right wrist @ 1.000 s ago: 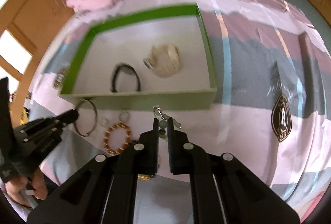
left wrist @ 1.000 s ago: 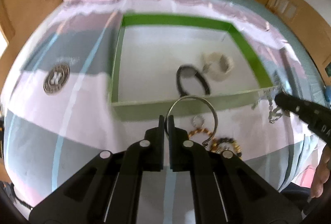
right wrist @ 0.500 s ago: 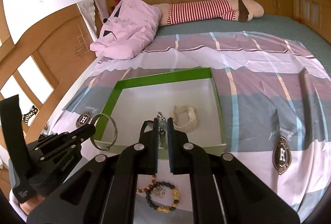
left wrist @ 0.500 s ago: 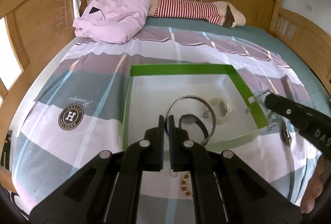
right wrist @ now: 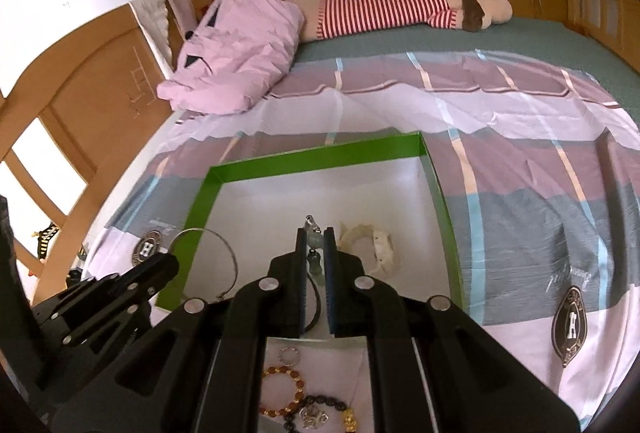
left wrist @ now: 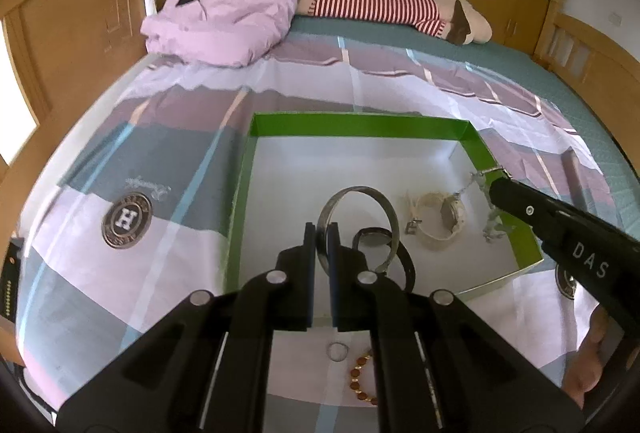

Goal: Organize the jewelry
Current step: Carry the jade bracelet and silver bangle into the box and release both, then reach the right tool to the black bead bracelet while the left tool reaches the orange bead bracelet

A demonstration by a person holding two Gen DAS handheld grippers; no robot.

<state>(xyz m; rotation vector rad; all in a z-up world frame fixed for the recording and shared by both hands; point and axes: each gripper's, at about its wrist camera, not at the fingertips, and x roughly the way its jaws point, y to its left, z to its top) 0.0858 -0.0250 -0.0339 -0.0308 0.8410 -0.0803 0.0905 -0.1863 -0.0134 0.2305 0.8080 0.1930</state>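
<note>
My left gripper [left wrist: 321, 235] is shut on a silver bangle [left wrist: 360, 193], holding it above the green-walled box [left wrist: 360, 127]. My right gripper [right wrist: 315, 239] is shut on a pale green bead charm [right wrist: 314, 237] over the same box [right wrist: 320, 153]; it also shows in the left wrist view [left wrist: 494, 189] with the charm [left wrist: 490, 223] dangling. In the box lie a cream watch [left wrist: 436, 219] and a black bracelet [left wrist: 406, 265]. On the bedspread before the box lie an amber bead bracelet [right wrist: 282, 391], a small ring [left wrist: 337, 351] and a dark bead bracelet [right wrist: 324, 407].
The box sits on a checked bedspread [left wrist: 160, 233] on a bed. A pink quilt [left wrist: 224, 1] and a striped plush toy [left wrist: 380, 3] lie at the far end. Wooden cabinets [right wrist: 100, 93] surround the bed.
Both grippers have lifted their pieces from the bedspread and moved forward over the box. The bangle and the charm now hang above the box floor.
</note>
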